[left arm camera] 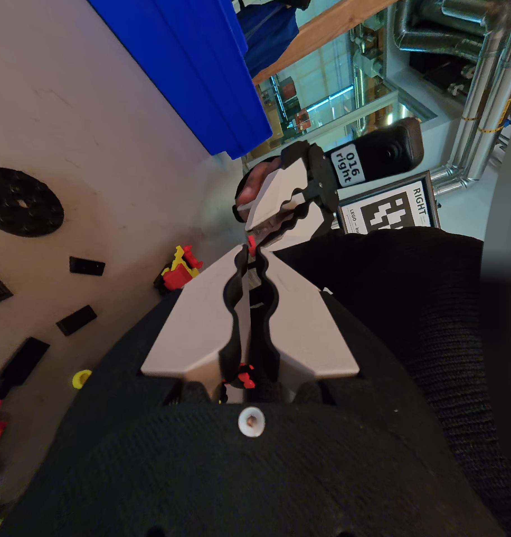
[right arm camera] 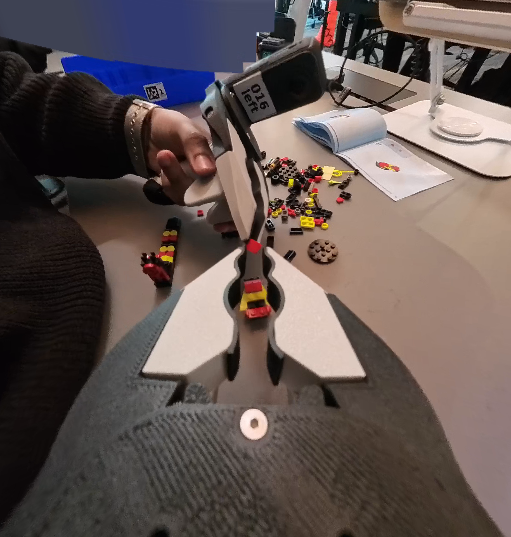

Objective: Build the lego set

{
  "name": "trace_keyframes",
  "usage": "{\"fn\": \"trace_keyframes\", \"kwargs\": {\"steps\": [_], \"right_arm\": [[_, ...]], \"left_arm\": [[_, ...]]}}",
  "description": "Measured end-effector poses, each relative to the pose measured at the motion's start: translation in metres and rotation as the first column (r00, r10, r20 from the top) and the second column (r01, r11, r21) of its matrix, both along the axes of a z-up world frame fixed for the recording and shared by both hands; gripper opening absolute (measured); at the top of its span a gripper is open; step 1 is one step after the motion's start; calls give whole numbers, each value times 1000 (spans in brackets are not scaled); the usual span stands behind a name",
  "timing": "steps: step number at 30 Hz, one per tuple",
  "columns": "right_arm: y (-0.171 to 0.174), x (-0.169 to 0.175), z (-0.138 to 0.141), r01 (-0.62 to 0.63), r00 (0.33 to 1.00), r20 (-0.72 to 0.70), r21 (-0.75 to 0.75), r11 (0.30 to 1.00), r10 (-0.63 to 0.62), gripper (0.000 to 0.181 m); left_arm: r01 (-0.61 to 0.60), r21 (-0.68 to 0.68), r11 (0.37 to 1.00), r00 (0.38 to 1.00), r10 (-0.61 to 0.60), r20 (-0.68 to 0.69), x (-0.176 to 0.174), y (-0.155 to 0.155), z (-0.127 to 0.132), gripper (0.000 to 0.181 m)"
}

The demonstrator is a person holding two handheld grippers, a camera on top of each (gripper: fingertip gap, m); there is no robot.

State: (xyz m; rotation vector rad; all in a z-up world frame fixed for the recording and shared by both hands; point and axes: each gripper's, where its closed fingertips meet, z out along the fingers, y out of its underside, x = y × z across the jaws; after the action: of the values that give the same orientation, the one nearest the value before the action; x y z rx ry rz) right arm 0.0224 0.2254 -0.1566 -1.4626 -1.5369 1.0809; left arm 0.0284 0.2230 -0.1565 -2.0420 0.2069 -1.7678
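Note:
My left gripper is shut on a small red piece and holds it in the air above the table. It also shows in the right wrist view, pointing down with the red piece at its tip. My right gripper is narrowly open, its tips on either side of that red piece; I cannot see them touch it. In the left wrist view the right gripper meets my tips from above. A small red, yellow and black sub-assembly lies on the table below.
A long black, yellow and red assembly lies to the left. A round black plate, a pile of loose pieces and an open instruction booklet lie farther back. A blue bin and a white stand stand behind.

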Motion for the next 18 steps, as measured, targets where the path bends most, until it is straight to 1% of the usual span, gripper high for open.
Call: {"fn": "trace_keyframes", "kwargs": {"steps": [2, 4, 5, 7, 9, 11, 14, 18], "right_arm": [[-4, 2, 1, -33, 999, 7, 98, 995, 33, 14], [-12, 3, 4, -74, 997, 14, 254, 964, 73, 15], [-17, 4, 3, -98, 995, 29, 338, 936, 94, 15], [-24, 5, -4, -143, 990, 91, 498, 856, 113, 16], [-27, 6, -15, -188, 980, 167, 599, 778, 109, 15], [-29, 6, -22, -215, 972, 210, 629, 747, 103, 14], [-30, 6, -22, -221, 971, 208, 613, 759, 114, 11], [-32, 7, -22, -227, 970, 206, 591, 774, 127, 7]], "left_arm": [[15, -25, 1000, 1000, -15, -3, 0, -2, -3, 1], [65, -55, 996, 998, -66, -12, 2, -10, -8, 1], [91, -65, 994, 995, -92, -24, 4, -14, -11, 1], [126, -68, 990, 990, -130, -52, 7, -20, -15, 1], [150, -66, 986, 986, -154, -66, 9, -24, -16, 1], [172, -63, 983, 981, -177, -78, 10, -28, -17, 1], [181, -56, 982, 977, -186, -108, 11, -30, -19, 0], [188, -53, 981, 974, -193, -115, 11, -31, -19, 1]]}}
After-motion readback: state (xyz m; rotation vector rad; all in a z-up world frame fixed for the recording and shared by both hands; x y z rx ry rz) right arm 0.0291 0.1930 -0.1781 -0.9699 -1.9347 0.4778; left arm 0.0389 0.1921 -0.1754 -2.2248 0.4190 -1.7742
